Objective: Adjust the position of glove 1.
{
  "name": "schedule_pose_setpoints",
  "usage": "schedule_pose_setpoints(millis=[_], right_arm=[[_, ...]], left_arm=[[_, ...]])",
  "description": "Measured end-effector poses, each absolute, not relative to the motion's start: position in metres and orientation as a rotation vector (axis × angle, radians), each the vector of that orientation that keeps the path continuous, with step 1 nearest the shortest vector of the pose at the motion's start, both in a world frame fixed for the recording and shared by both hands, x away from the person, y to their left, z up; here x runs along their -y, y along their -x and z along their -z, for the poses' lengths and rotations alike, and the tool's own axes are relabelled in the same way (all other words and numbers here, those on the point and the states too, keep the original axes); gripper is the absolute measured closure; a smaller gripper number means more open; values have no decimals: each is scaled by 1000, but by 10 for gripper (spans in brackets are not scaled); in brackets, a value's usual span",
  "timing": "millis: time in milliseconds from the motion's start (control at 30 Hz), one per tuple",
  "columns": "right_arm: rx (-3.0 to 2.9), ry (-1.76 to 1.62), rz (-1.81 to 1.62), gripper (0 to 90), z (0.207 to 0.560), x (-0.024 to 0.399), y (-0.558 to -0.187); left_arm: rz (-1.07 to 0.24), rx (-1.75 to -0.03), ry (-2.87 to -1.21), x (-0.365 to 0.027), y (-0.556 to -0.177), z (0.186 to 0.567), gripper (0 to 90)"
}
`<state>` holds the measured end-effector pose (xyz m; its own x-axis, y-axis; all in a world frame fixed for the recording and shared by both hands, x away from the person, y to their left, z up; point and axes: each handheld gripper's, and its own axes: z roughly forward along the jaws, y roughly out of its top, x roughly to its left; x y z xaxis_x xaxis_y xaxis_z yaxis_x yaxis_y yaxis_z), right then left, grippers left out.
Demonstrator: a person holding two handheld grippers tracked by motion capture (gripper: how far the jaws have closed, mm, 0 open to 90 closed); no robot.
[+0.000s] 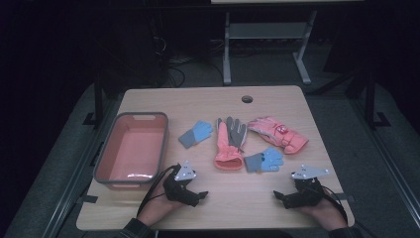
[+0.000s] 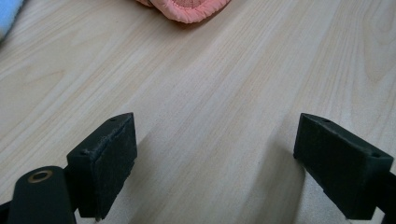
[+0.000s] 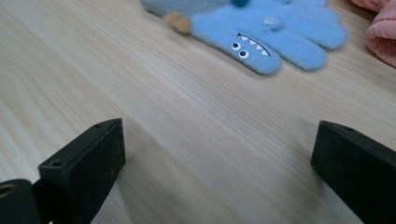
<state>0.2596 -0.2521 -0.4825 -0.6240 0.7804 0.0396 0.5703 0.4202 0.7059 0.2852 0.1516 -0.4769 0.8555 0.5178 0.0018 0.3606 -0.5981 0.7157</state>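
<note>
Wooden counter (image 1: 277, 106) is carrying four gloves and a bin. Blue monster glove (image 3: 261, 28) is lying just ahead of my right tongs (image 3: 215, 158), fingers pointing right; both tongs are gaping, empty, left tongs (image 2: 215, 163) farther off.

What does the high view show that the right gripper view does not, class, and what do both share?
High view alone: the pink bin, the second blue glove by it, the pink-and-grey glove, and both grippers resting near the table's front edge. Right gripper view alone: the toothy monster face on the near blue glove, and its own open fingers. Shared: that blue glove and the wooden table.
</note>
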Motion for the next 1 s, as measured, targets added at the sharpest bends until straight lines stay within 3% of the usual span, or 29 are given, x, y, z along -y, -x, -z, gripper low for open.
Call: schedule_pose_setpoints(millis=[333,1000], right_arm=[[-2410,-1157,-1010,33,482,252,-263],[-2397,-1145,-1028,841,463,249,-280]], left_arm=[[-265,-638,-2266,-152,-285,477,126],[-270,-638,-2261,-157,-289,477,128]])
